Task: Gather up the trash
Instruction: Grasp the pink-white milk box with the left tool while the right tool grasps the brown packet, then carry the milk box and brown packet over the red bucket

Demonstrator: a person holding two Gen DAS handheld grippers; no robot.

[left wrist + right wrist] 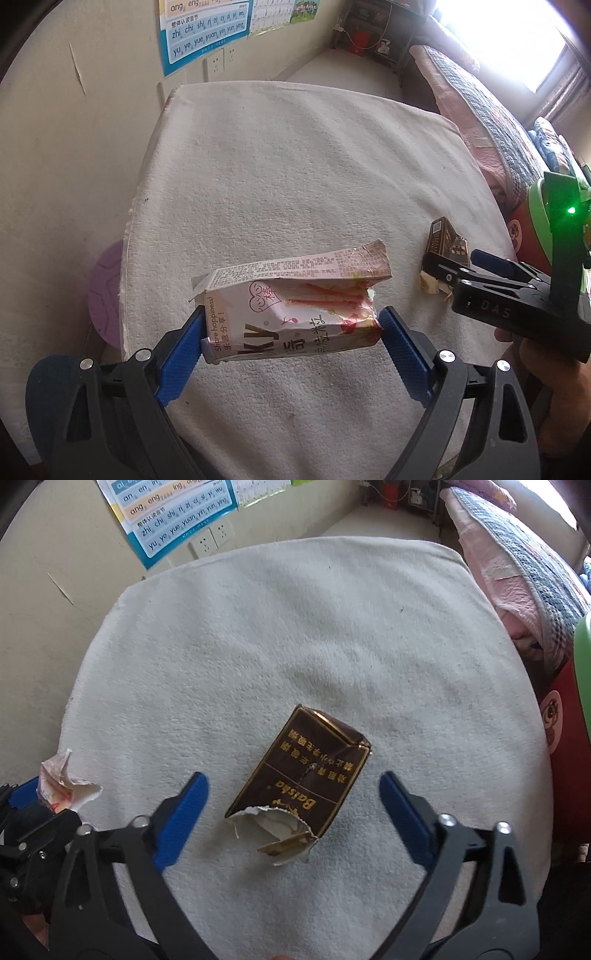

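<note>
A white towel (pixel 295 166) covers a table and serves as the landmark here. Near its front edge, the left gripper (pixel 291 325) clamps a crushed pink carton (pixel 291 314) between its blue pads (pixel 177 365), one pad pressed against each end. The carton's far end is torn open; nothing can be seen inside it. Its print reads "Share happiness!", with large letters "KY" and Chinese characters.

To the right of the carton, also on the towel, lies a flattened brown box (pixel 306 775) with gold print, "Baisha" and lines of Chinese characters. Its near end is ripped open, showing white inner paper (pixel 273 823); whether anything else is inside cannot be told. The right gripper (pixel 293 794) hovers over it with fingers spread wide on either side, touching nothing.

Behind the towel, on the wall, hangs a blue pinyin poster (pixel 203 33) reading "zhi chi shi ri zi ci si yi wu" and "yu ye yue yuan yin yun ying".
</note>
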